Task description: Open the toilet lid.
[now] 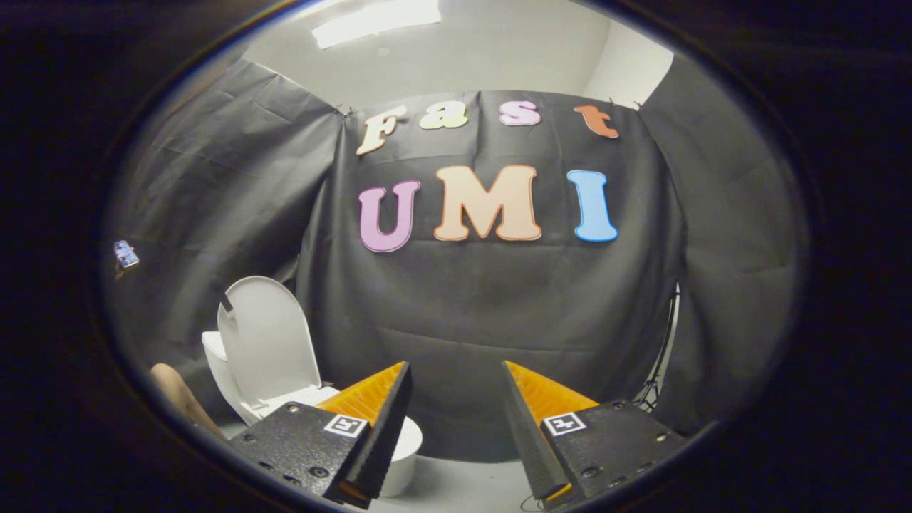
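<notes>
Inspection, left to right. A small phone-like device [125, 254] shows against the booth cloth, held by a hand too dim to make out. Below it, a person's limb [178, 399] sits beside the toilet [231, 388]. The toilet lid [267, 342] stands raised, near upright, leaning back toward the cloth wall above the tank; the seat and bowl rim [407, 434] lie partly behind the left finger. The gripper [456, 399] hangs clear of the fixture: its fingers [377, 413] are spread apart with nothing between them, and only cloth wall and pale floor [463, 484] show in the gap. Further right, a thin dark stand [659, 370] rests at the edge of the cloth.

Assessment: the lid appears already up, so the task looks complete or nearly so. If any step remains, it is to confirm the lid rests stably against its stop; any further contact should be a light push at the lid's upper edge, not a pinch, with the fingers kept clear of the hinge.
</notes>
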Available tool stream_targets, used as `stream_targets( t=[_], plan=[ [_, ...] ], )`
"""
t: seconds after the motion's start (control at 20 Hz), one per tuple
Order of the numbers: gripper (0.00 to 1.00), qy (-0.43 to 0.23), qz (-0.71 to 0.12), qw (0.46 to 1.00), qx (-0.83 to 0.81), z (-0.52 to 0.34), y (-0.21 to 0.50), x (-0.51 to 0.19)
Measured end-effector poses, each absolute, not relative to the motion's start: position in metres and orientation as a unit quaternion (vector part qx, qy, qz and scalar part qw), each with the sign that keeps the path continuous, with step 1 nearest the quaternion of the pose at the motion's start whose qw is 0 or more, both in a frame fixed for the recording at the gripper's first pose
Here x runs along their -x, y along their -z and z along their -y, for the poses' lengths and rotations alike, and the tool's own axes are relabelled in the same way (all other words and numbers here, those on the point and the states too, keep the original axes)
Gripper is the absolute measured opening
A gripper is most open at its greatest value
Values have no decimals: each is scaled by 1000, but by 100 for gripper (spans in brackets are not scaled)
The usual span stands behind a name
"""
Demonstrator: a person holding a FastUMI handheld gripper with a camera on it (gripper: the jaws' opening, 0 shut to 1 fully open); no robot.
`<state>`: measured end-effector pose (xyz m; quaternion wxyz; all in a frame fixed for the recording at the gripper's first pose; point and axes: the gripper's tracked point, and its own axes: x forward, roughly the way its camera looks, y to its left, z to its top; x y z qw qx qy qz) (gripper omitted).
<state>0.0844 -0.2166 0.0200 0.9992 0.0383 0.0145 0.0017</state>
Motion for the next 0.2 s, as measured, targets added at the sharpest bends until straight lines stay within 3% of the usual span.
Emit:
stream_targets(
  t=[0.2],
  plan=[
    [75,4,-58,996,-73,236,22,-73]
  ],
)
